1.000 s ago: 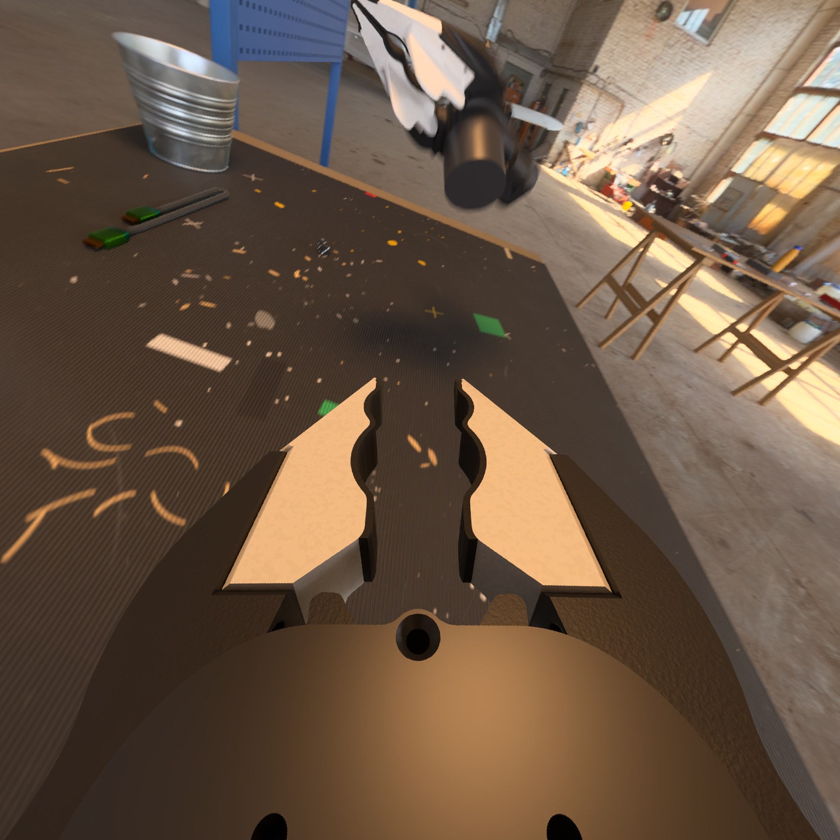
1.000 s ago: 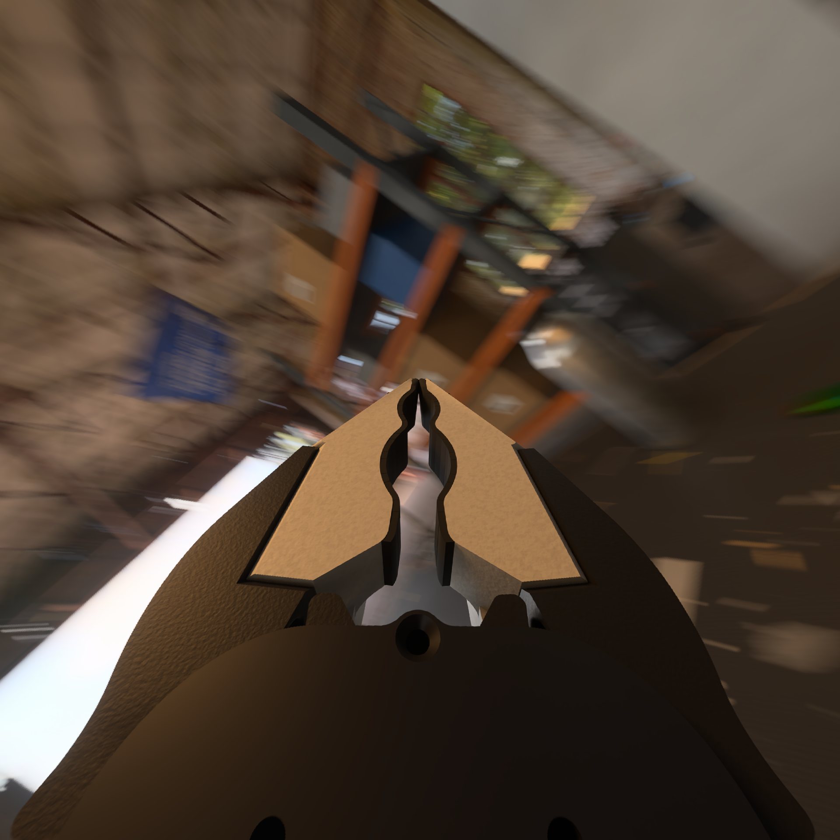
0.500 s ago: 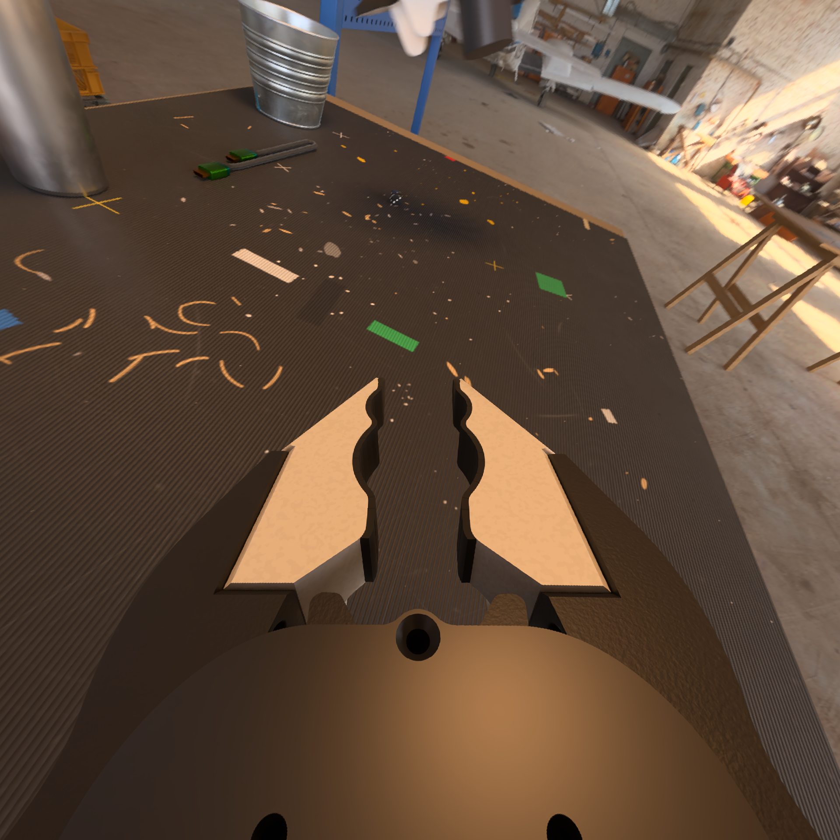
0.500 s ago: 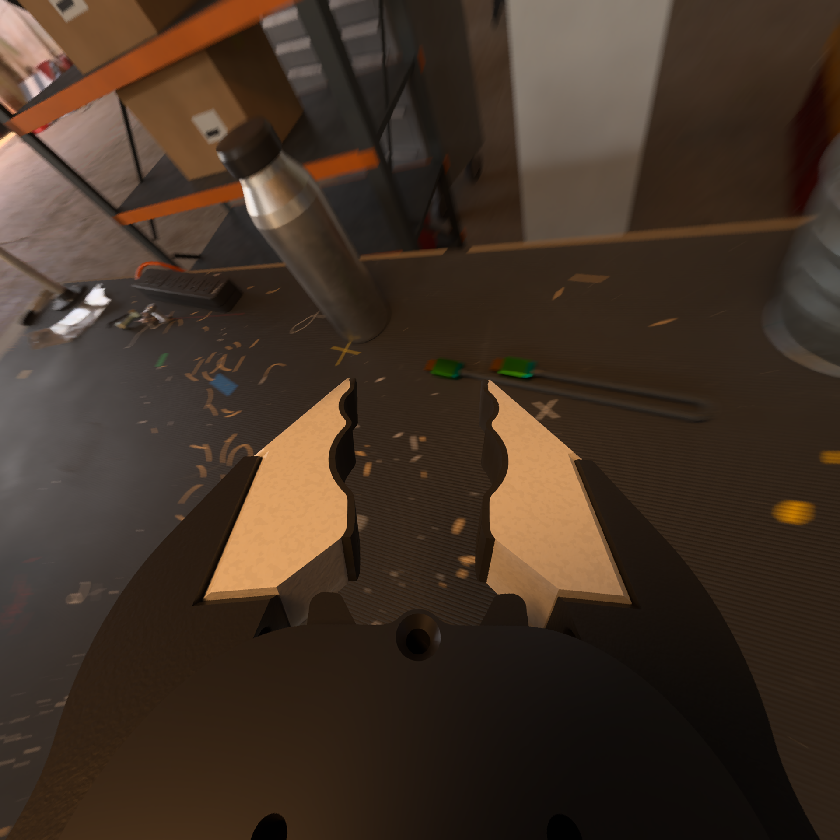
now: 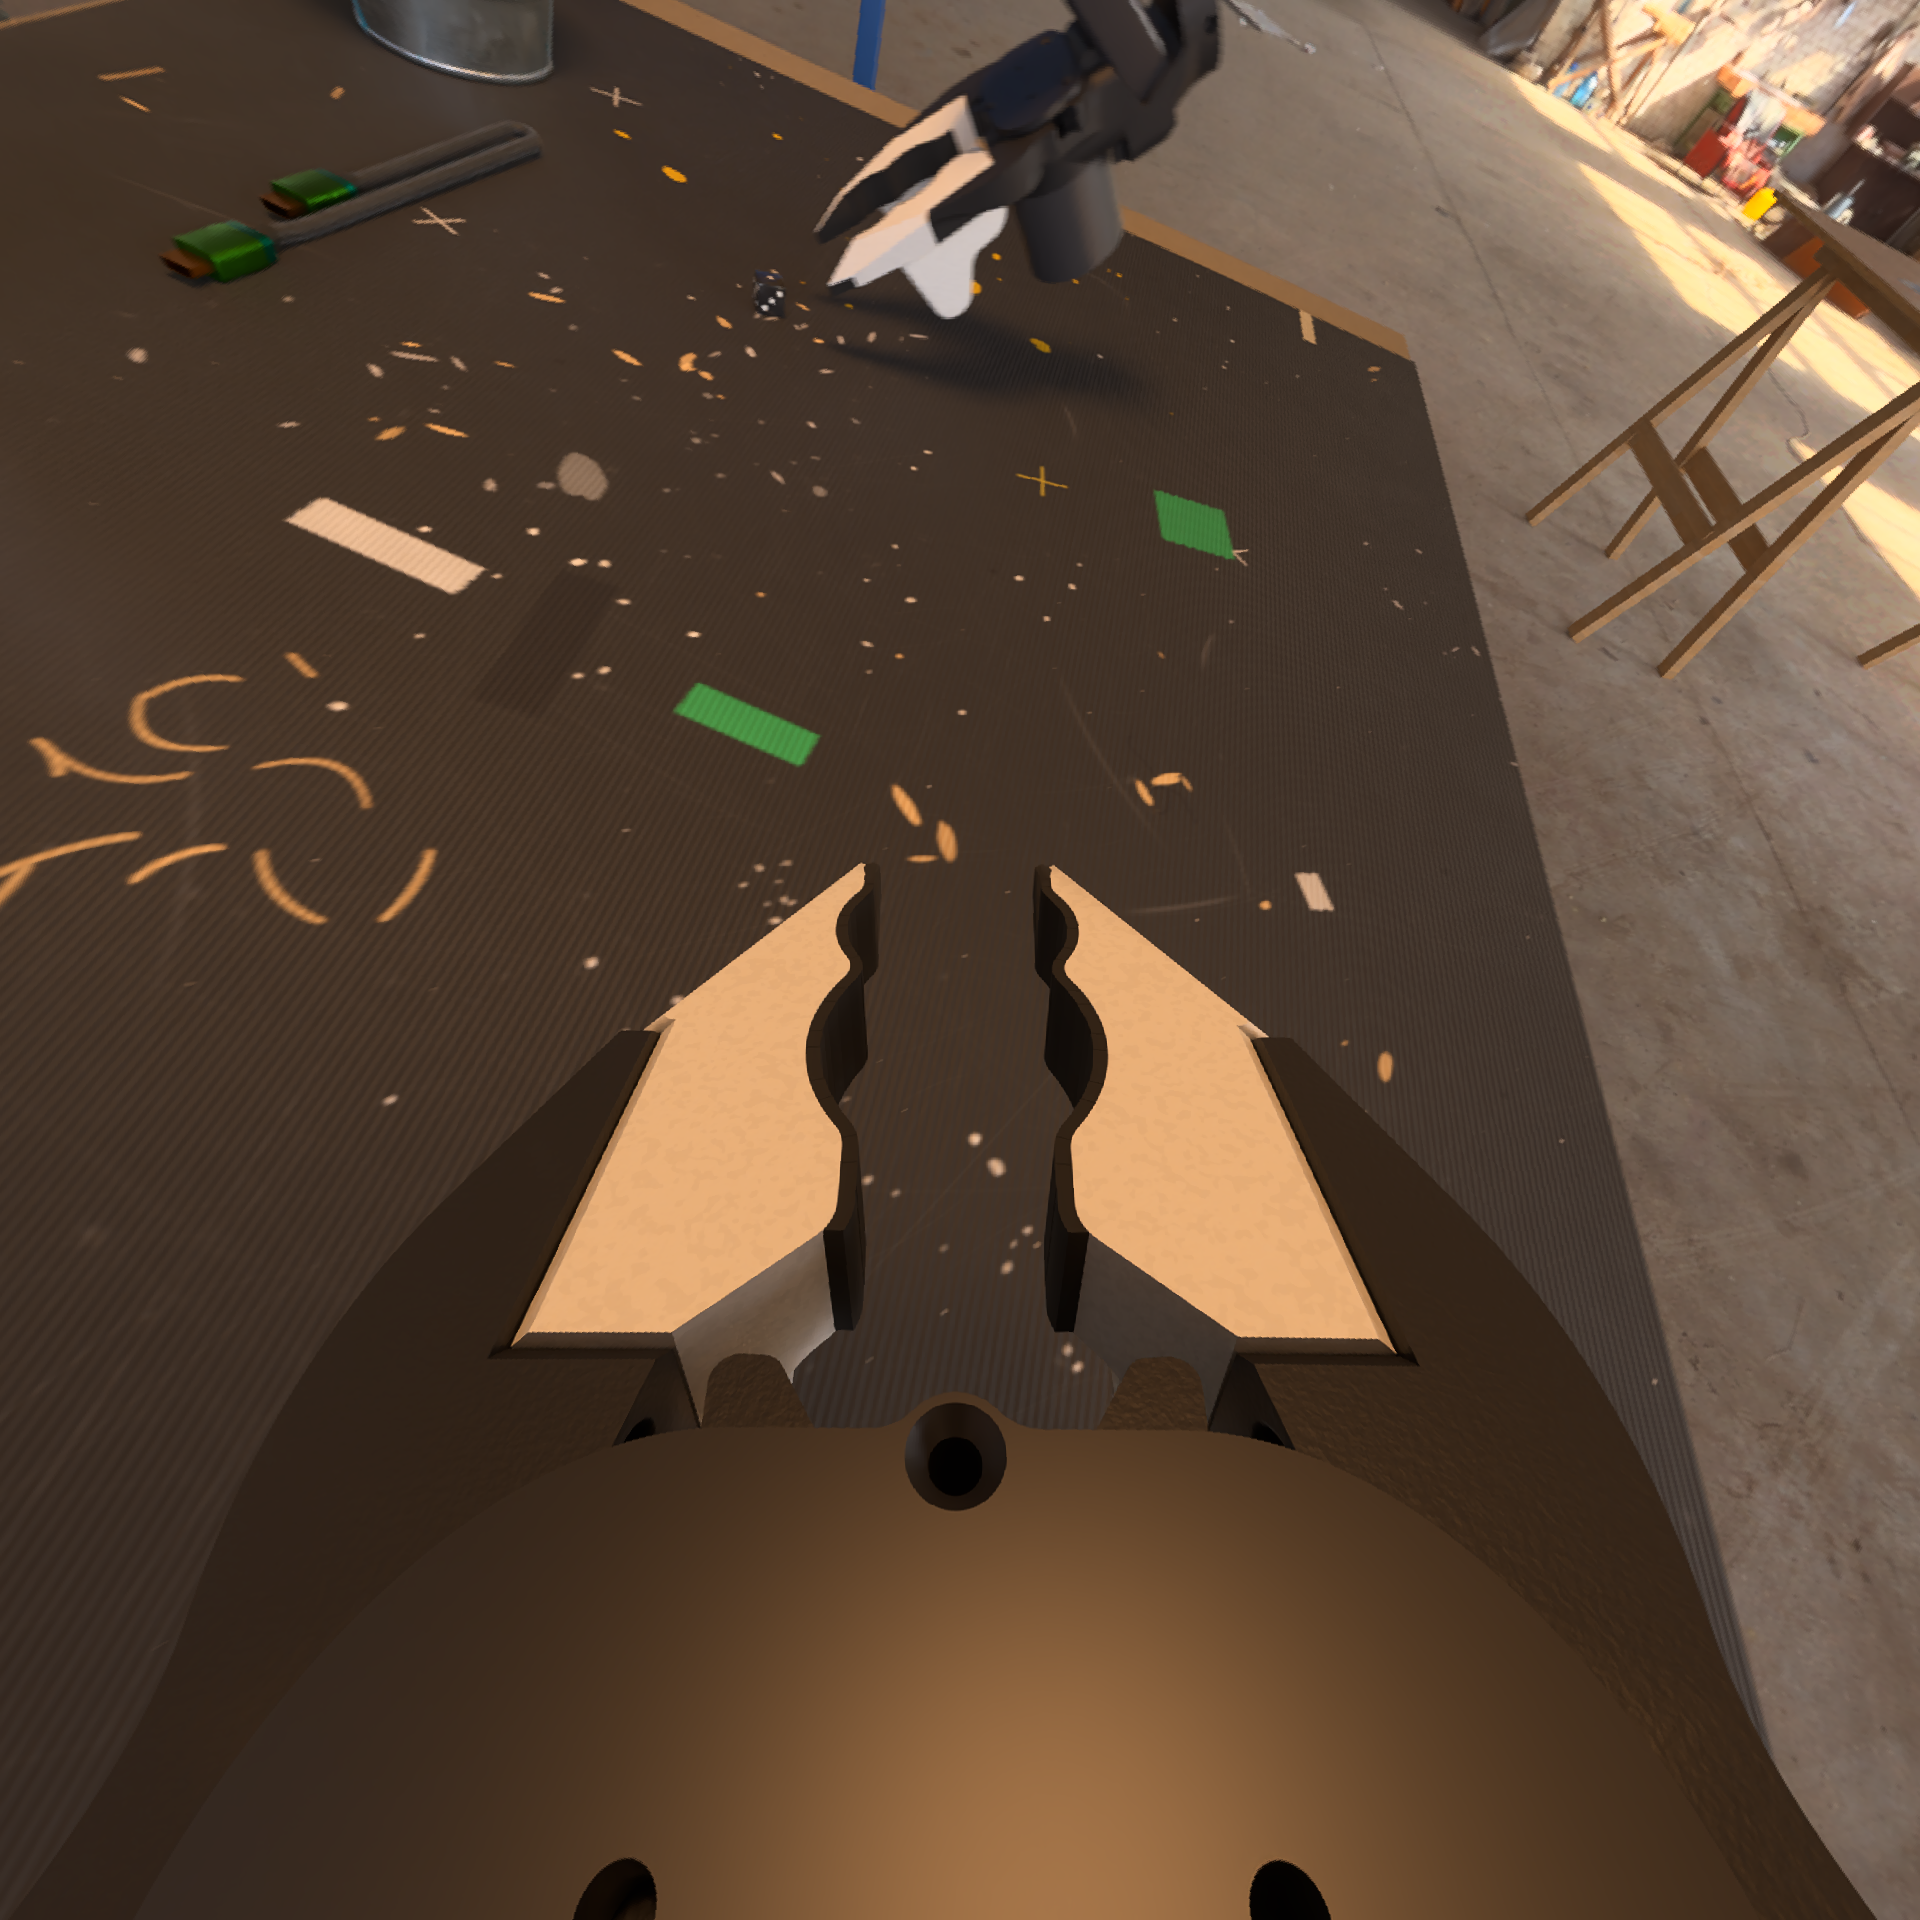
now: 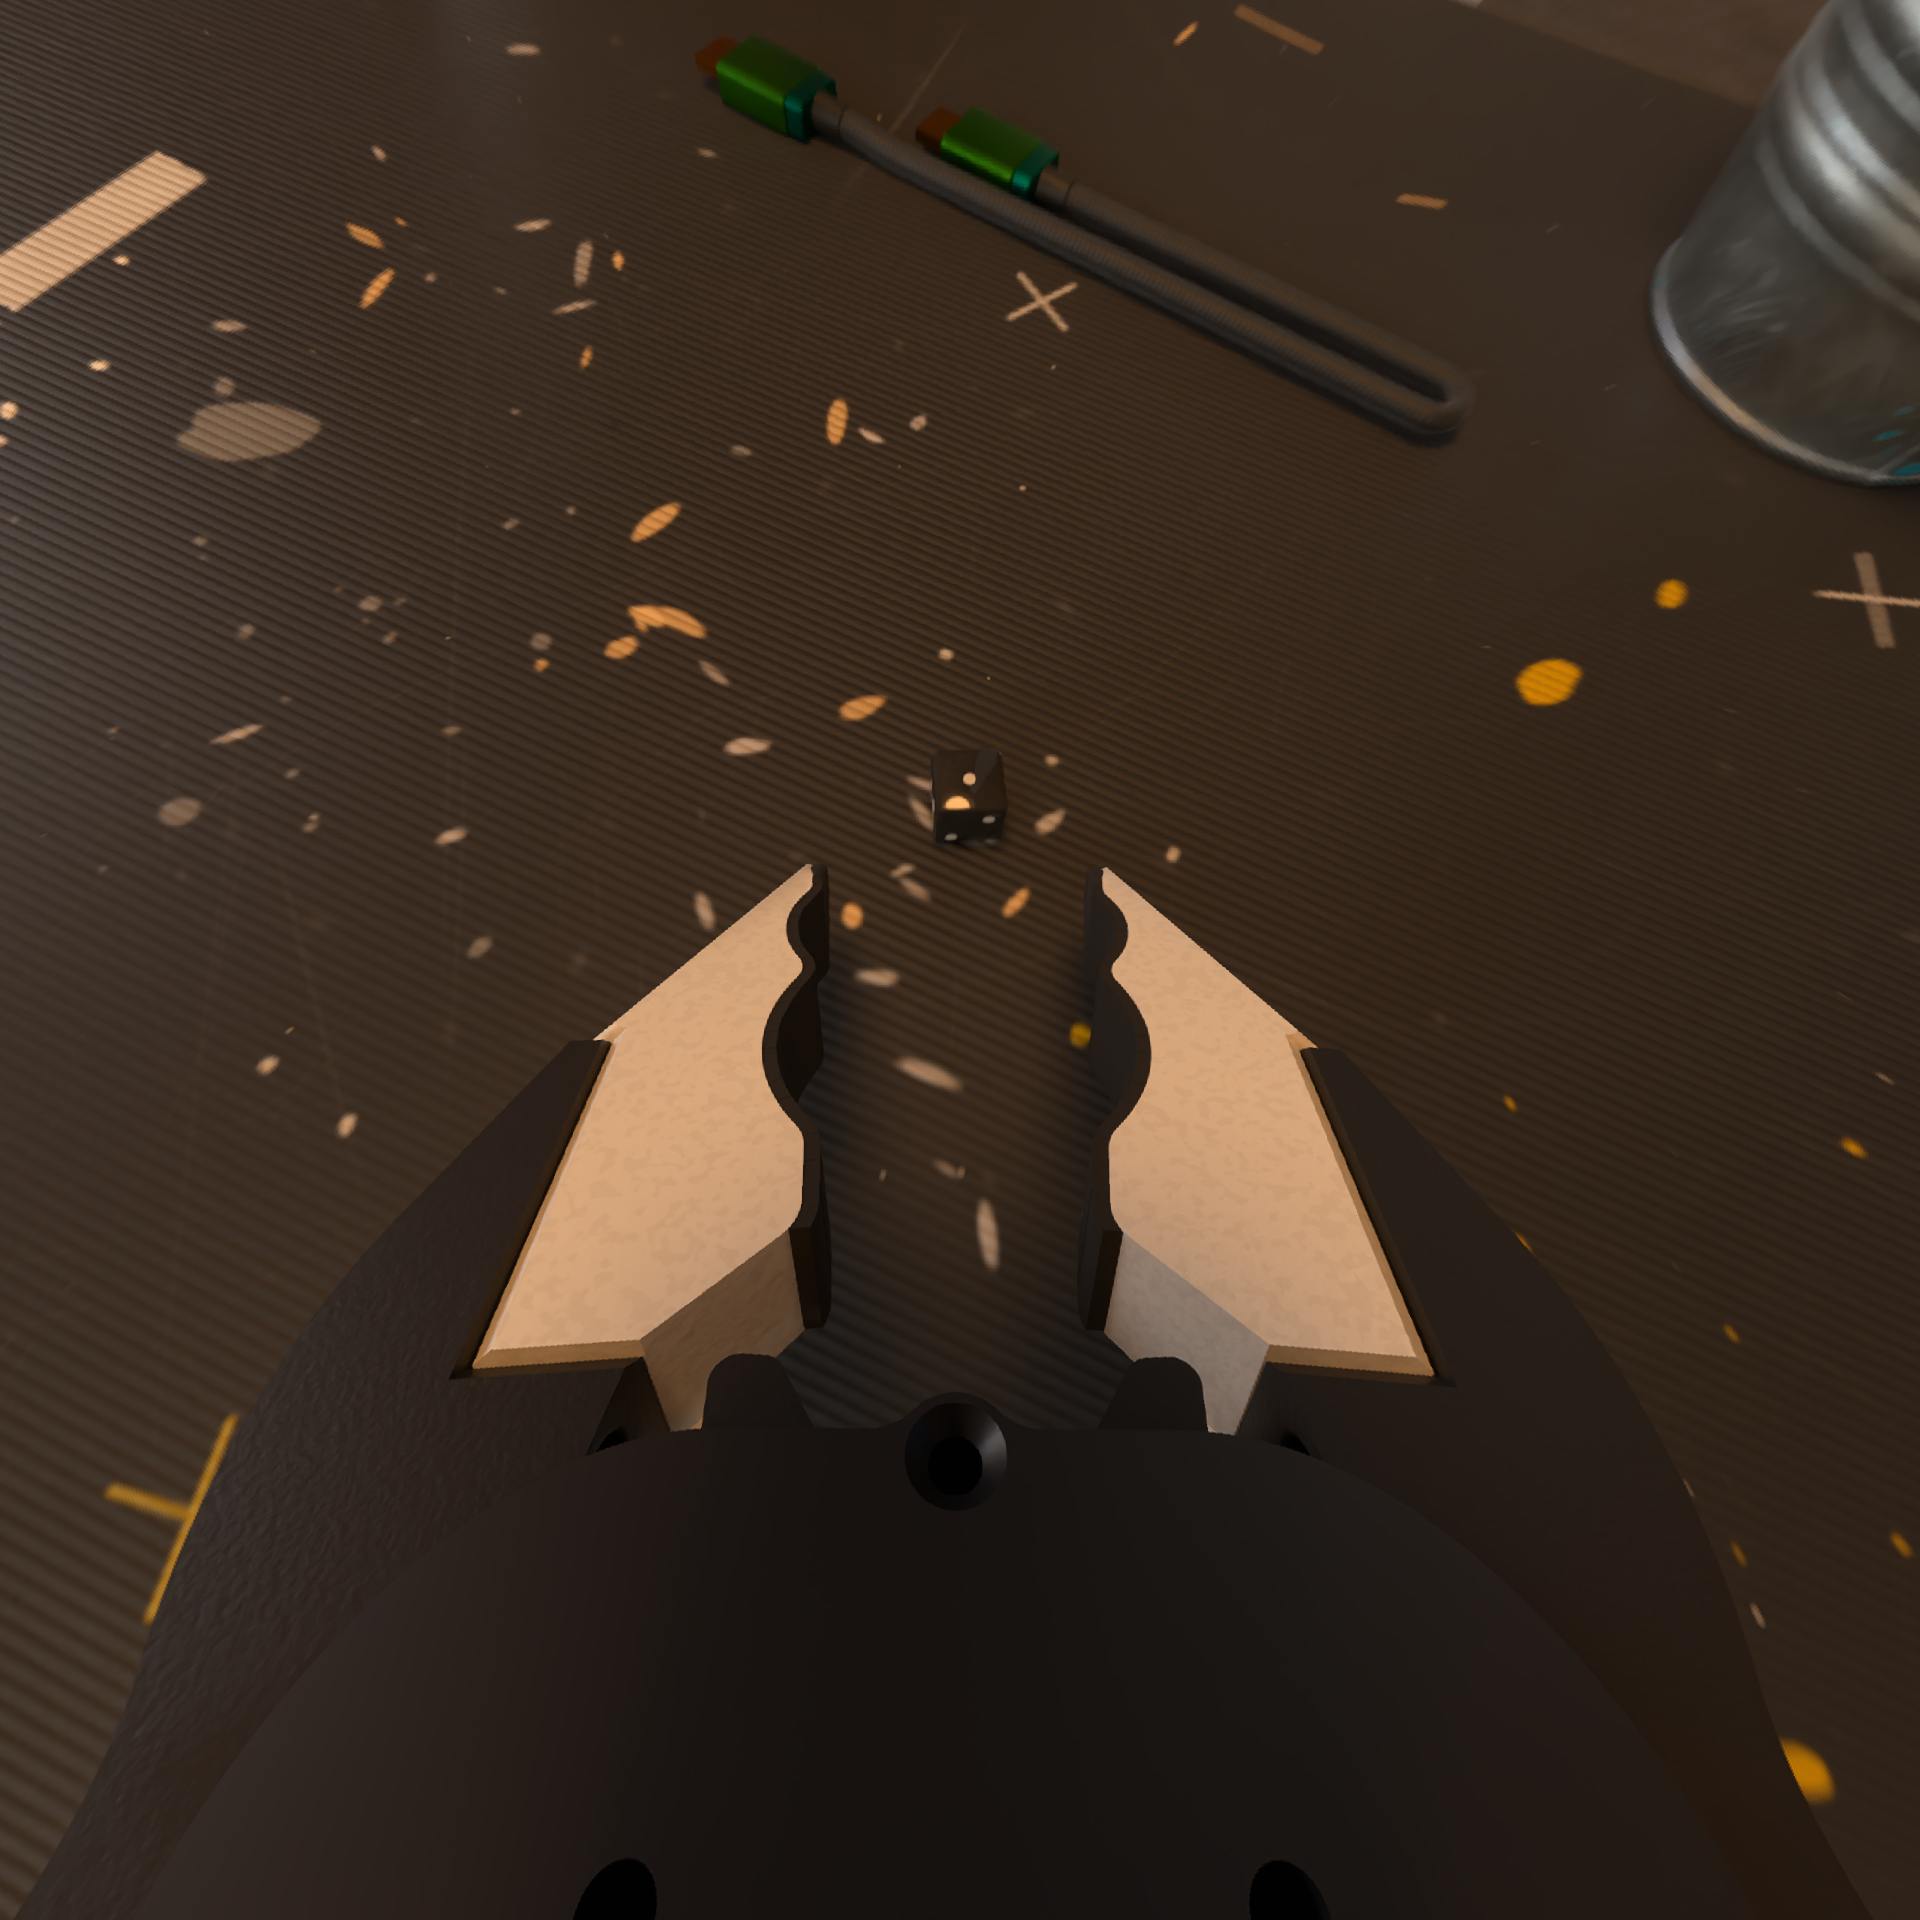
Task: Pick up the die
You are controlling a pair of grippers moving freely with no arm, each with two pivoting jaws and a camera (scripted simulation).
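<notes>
The die (image 6: pixel 968 798) is a small black cube with pale dots, lying on the dark ribbed table. In the right wrist view it sits just ahead of my right gripper (image 6: pixel 956 878), which is open and empty, jaws wide. The die also shows far off in the left wrist view (image 5: pixel 769 294), with the right gripper (image 5: pixel 847 244) tilted down close to its right. My left gripper (image 5: pixel 956 878) is open and empty, low over the near part of the table, far from the die.
A grey cable with green plugs (image 6: pixel 1091 223) lies beyond the die. A metal bucket (image 6: pixel 1818 270) stands at the far right, also in the left wrist view (image 5: pixel 457 31). The table edge (image 5: pixel 1507 727) runs along the right, with floor and wooden trestles (image 5: pixel 1714 488) beyond.
My right gripper has swung down from above, opened, and now points at the die from close by. My left gripper has shifted its view a little and stays open.
</notes>
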